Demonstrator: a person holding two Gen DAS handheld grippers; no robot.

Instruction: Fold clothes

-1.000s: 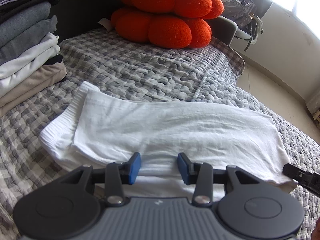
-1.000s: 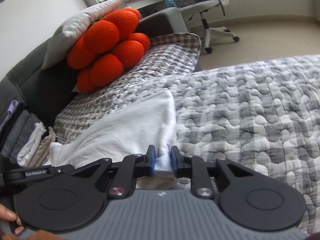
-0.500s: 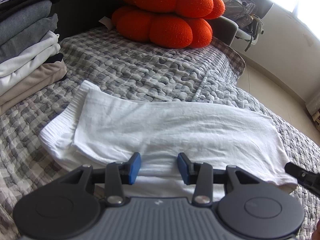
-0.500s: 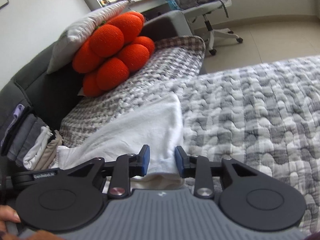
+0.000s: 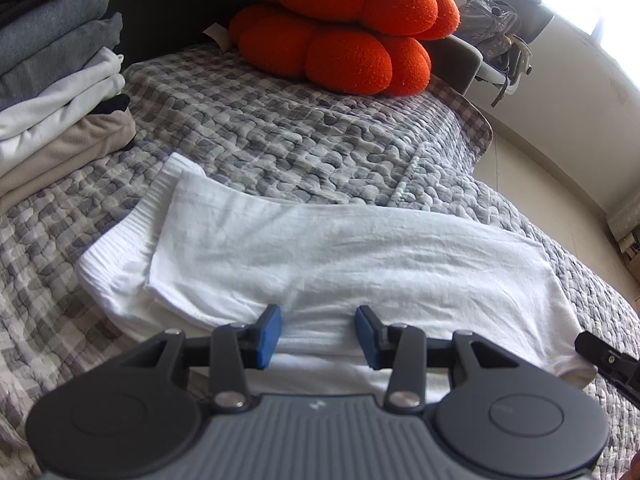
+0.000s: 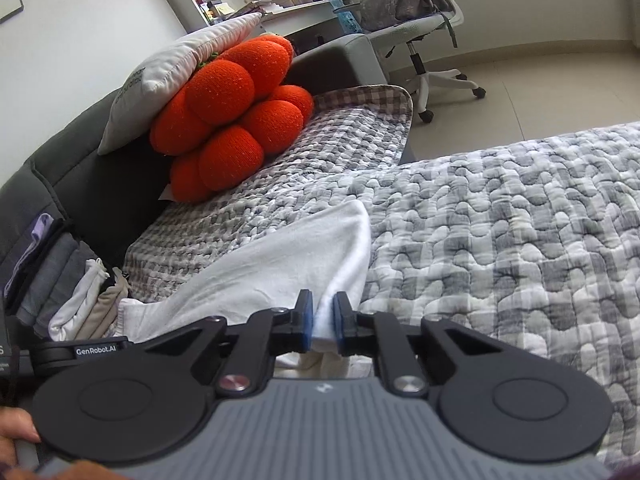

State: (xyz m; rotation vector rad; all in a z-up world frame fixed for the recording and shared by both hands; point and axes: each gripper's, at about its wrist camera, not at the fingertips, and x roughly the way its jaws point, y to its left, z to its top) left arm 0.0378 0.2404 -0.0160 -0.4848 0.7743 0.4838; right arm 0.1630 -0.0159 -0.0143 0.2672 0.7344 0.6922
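A white garment [image 5: 340, 248], folded into a long band, lies across the grey quilted bed cover [image 5: 280, 140]. My left gripper [image 5: 318, 336] hovers at the middle of its near edge. Its blue pads [image 5: 270, 336] stand well apart and do not press the cloth, so it is open. In the right wrist view my right gripper [image 6: 323, 320] is at the garment's [image 6: 280, 264] right near corner. Its jaws are closing, and the white cloth fills the narrow gap between the pads. One black fingertip of the right gripper [image 5: 608, 360] shows at the left wrist view's right edge.
A stack of folded clothes [image 5: 52, 80] stands at the left against the dark sofa back. An orange lobed cushion [image 5: 340, 32] sits at the back with a white pillow [image 6: 180, 64] on it. Beyond the bed's edge there is bare floor and an office chair [image 6: 420, 32].
The right gripper's jaws widened slightly, then drew together on the garment's corner. The left gripper and the garment have kept still.
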